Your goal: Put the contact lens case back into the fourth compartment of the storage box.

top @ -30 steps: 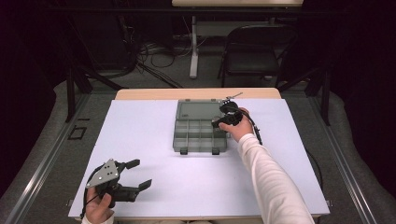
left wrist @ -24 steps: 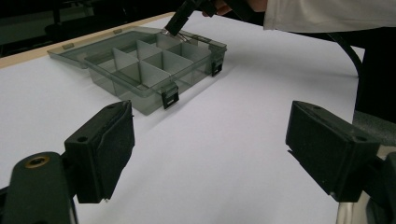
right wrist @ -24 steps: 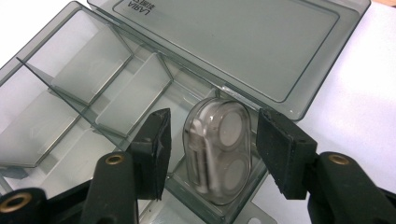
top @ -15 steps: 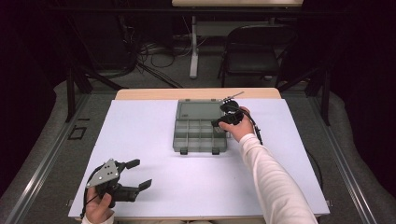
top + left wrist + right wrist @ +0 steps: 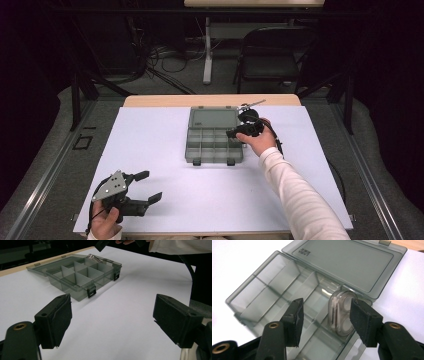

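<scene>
1. In the back right compartment of the grey organiser box [image 5: 262,290], a small clear case [image 5: 340,313] stands on edge and leans against the wall by the hinge. It is not lying flat, so a light knock could tip it over a divider or out of the box.
2. Just above that compartment of the box, the right gripper [image 5: 325,302] hangs with its jaws a moderate way apart. The left pad is clear of the case, and the right pad looks just beside its edge, so I judge that nothing is gripped. If the hand drifts sideways as it lifts, that right pad could catch the case and drag it up.
3. Behind the box, its lid [image 5: 347,265] lies flat open. Closing it on the upright case would likely jam the lid or squeeze the case.
4. The box looks light. A push on the lid from one side could slide the box across the white table [image 5: 200,200], since nothing braces it.
5. Well in front of the box and to its left, the left gripper [image 5: 150,186] rests with its jaws wide and empty, too far off to steady anything.
</scene>
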`<state>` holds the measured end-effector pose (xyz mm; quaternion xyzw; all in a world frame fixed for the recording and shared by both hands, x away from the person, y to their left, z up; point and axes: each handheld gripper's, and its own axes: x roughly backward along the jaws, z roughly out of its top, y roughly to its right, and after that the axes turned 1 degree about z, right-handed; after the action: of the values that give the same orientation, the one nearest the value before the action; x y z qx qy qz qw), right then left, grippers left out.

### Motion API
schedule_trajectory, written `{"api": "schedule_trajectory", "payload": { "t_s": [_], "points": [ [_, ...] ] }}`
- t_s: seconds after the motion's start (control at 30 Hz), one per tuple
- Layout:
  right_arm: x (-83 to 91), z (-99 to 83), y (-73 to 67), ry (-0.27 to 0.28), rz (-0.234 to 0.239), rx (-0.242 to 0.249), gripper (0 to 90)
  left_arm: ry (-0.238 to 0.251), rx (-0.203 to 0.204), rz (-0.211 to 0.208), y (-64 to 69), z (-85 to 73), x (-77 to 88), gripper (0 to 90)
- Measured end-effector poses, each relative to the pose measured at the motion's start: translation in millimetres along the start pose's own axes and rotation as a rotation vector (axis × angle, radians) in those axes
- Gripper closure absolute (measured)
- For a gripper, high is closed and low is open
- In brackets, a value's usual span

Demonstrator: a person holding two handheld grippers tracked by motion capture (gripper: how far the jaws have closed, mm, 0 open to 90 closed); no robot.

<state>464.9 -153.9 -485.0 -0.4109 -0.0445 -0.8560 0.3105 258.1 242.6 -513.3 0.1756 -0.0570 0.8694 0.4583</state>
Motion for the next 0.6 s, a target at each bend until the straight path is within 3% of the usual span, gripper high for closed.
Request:
{"api": "schedule_trajectory", "payload": {
  "t_s": [0.23, 0.6],
  "points": [
    [15.5, -8.5, -16.2, 0.045, -0.02, 0.066, 42.0, -0.001, -0.002, 0.001, 0.0, 0.1, -0.2, 16.2],
    [34.0, -27.2, -38.4, 0.1, -0.001, 0.089, 30.5, 0.0, -0.003, -0.001, 0.2, 0.1, 0.0, 16.2]
  ]
}}
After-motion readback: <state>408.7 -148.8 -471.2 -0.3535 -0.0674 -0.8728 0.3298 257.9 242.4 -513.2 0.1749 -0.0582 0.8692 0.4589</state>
